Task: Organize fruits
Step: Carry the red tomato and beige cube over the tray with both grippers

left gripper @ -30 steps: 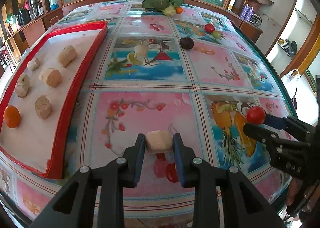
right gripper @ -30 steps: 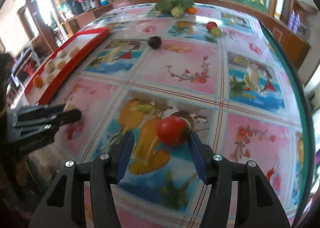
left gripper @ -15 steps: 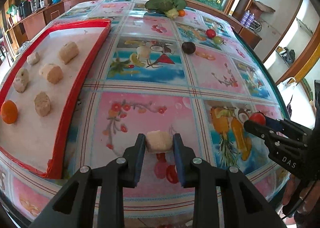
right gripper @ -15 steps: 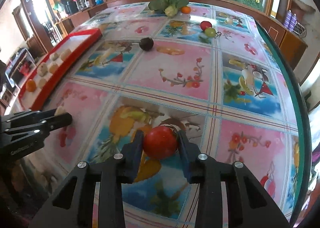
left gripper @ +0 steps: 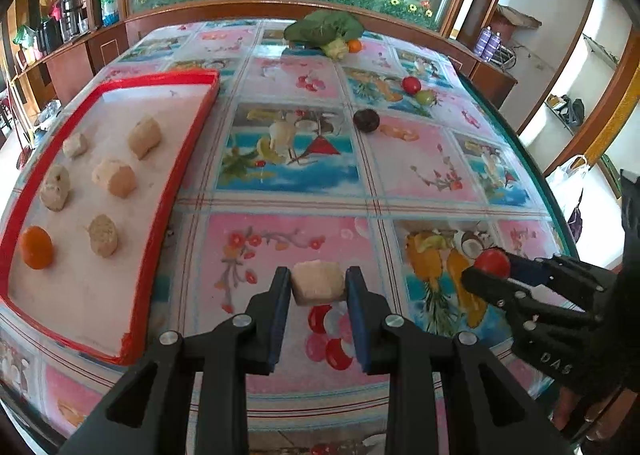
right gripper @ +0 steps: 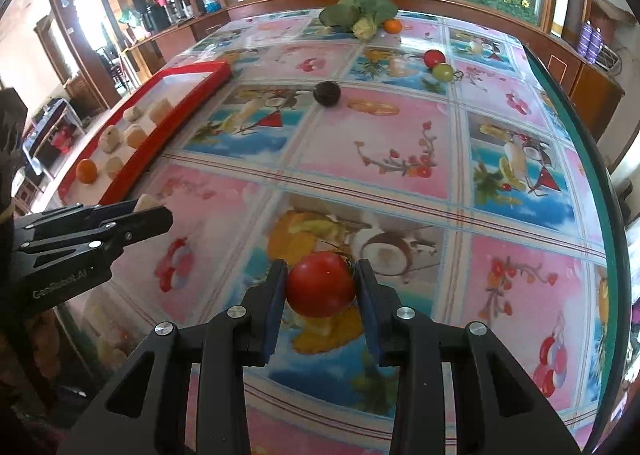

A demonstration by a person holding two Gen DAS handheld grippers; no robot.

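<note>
Red tomato (right gripper: 321,284) is clamped by the right gripper (right gripper: 321,287) and a pale chunk (left gripper: 318,282) by the left gripper (left gripper: 318,287), both held over bare patterned tablecloth (left gripper: 420,163) beside the red-rimmed tray (left gripper: 158,211).

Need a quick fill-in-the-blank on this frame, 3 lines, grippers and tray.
1. The right gripper is shut on a red ____.
2. The left gripper holds a beige chunk like the ____ chunks lying in the tray.
3. The one round fruit in the tray is colored ____.

Missing words: tomato; five; orange
</note>
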